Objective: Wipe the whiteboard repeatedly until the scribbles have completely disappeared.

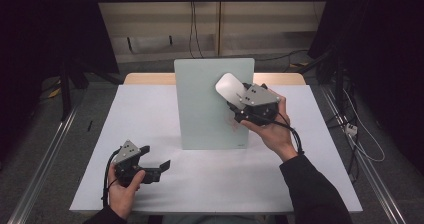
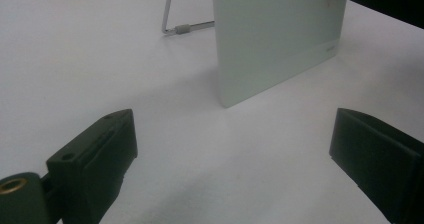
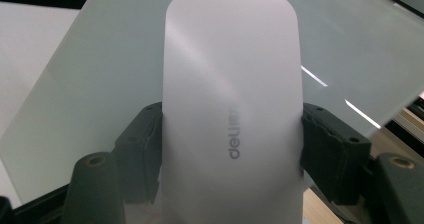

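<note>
High view: a person sits at a white table [image 1: 150, 134] holding a two-jaw gripper in each hand. A pale green glass board [image 1: 212, 104] stands tilted on a wire stand [image 2: 175, 28] at the middle of the table. The right gripper [image 1: 239, 103], held up against the board's upper right area, pinches a white rounded eraser [image 1: 229, 87] by its two long sides. In the right gripper view the eraser [image 3: 232, 99] lies between the black jaws, its printed back facing the camera and the board [image 3: 100, 84] behind it. Faint reddish marks [image 1: 234, 126] sit lower on the board's right side, below the eraser.

The left gripper [image 1: 150, 166] rests near the table's near left corner, well apart from the board, with jaws spread wide and empty.

The work appears to be wiping the board. To do it well, keep the eraser's face flat on the glass, press lightly so the stand does not slide, and sweep down over the marks. The idle left gripper could steady the board's near edge if it shifts.
</note>
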Tool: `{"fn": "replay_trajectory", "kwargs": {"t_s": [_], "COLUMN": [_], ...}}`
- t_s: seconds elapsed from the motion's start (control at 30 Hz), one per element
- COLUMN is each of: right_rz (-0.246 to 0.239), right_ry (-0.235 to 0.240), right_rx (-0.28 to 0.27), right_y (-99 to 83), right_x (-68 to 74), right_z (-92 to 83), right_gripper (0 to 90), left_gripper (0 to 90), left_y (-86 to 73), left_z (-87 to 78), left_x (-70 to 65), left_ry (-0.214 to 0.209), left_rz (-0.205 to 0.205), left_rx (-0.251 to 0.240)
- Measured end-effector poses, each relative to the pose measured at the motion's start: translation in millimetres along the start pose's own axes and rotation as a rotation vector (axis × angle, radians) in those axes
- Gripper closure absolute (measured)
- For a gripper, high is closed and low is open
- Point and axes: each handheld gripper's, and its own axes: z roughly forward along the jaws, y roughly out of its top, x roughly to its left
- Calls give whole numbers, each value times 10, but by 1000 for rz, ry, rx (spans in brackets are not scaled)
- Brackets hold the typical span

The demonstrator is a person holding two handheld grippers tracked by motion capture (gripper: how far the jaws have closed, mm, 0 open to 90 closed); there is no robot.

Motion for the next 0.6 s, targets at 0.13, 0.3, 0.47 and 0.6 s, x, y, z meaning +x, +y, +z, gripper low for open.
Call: {"fn": "replay_trajectory", "kwargs": {"t_s": [0.13, 0.3, 0.47, 0.6], "right_rz": [-6, -33, -75, -88], "right_ry": [1, 52, 100, 130], "right_rx": [0, 33, 74, 95], "right_y": [-50, -218, -398, -498], "right_x": [42, 216, 411, 507], "right_z": [1, 18, 38, 49], "right_gripper": [317, 318, 318, 318], "left_gripper": [49, 49, 49, 49], "left_y": [-2, -1, -3, -3], "left_z": [2, 2, 5, 5], "left_x": [-5, -5, -7, -8], "left_ry": [-1, 1, 2, 1], "left_rz": [-2, -2, -2, -2], "left_rx": [0, 1, 1, 1]}}
